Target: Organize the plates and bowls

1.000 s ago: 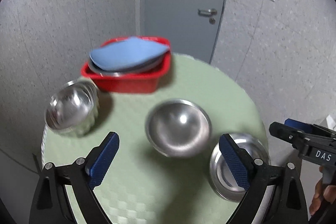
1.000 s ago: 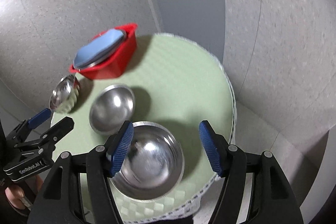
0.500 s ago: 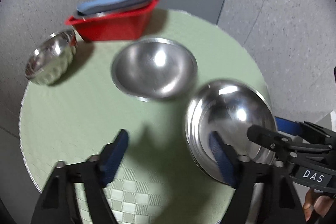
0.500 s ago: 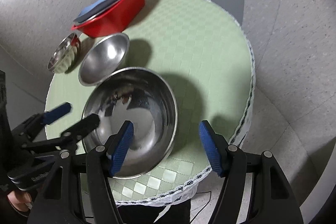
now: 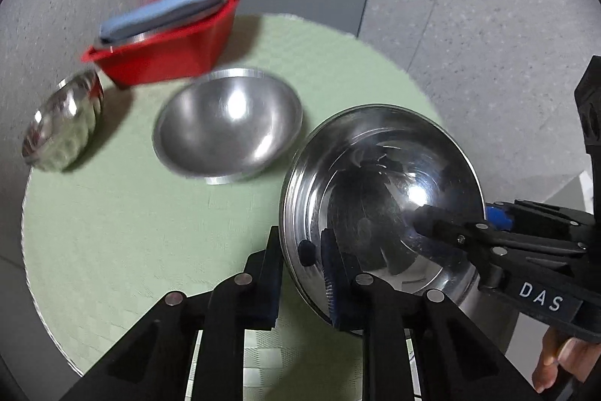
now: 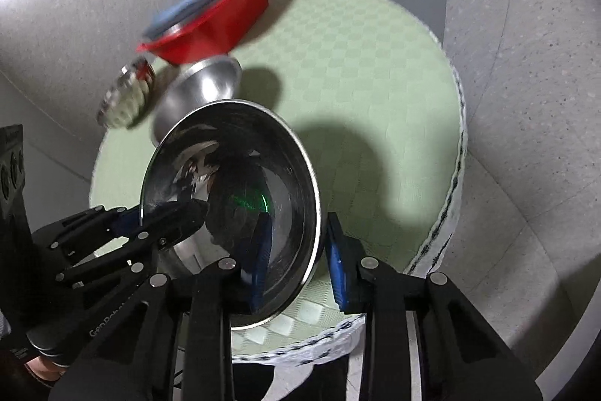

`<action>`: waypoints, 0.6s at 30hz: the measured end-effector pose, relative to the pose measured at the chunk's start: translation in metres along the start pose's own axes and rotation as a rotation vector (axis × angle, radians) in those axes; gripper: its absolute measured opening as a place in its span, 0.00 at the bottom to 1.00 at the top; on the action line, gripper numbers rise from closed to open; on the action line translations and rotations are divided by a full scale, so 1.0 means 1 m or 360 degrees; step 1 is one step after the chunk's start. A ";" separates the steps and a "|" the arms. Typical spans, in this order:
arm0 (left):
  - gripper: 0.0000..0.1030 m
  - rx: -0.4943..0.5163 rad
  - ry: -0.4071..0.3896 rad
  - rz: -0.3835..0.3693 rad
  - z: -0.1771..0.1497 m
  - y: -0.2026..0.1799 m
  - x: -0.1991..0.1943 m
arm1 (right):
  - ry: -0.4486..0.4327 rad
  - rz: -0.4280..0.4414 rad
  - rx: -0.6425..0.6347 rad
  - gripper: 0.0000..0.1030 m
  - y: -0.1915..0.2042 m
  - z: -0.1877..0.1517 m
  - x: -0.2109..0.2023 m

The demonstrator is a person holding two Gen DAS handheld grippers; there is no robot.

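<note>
A: Where is the large steel bowl (image 5: 379, 183)?

B: At the near tabletop (image 5: 120, 213) edge, tilted, mouth facing my cameras. Being round, it has no long axis.

A: Jaws?

B: I have the left gripper (image 5: 300, 277) pinching its left rim, one pad inside and one outside. The right gripper (image 6: 296, 262) pinches the opposite rim likewise.

A: Surroundings?

B: A smaller steel bowl (image 5: 229, 126) sits upright just beyond, then the dimpled bowl (image 5: 64, 126) and red basin (image 5: 169, 55) holding plates (image 5: 165, 14).
</note>
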State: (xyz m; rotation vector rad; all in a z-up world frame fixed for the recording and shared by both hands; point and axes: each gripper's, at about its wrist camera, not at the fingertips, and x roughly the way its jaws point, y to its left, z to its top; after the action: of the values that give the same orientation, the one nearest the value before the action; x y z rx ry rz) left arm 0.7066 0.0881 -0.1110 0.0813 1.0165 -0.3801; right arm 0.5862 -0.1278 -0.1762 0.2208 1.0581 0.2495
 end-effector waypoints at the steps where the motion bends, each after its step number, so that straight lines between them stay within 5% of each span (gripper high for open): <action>1: 0.15 0.0001 -0.0027 -0.0007 0.000 0.003 -0.007 | -0.0023 -0.0004 -0.0005 0.27 0.005 0.004 -0.007; 8: 0.15 -0.0010 -0.0172 -0.0022 0.018 0.062 -0.048 | -0.0150 0.0052 -0.0021 0.27 0.056 0.034 -0.020; 18: 0.15 -0.0077 -0.0211 0.0054 0.032 0.203 -0.079 | -0.0173 0.0123 -0.0091 0.27 0.172 0.082 0.039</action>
State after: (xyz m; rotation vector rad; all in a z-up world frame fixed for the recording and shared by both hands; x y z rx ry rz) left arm 0.7664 0.2913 -0.0497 0.0292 0.8916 -0.3254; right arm 0.6598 0.0429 -0.1183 0.2219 0.9349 0.3335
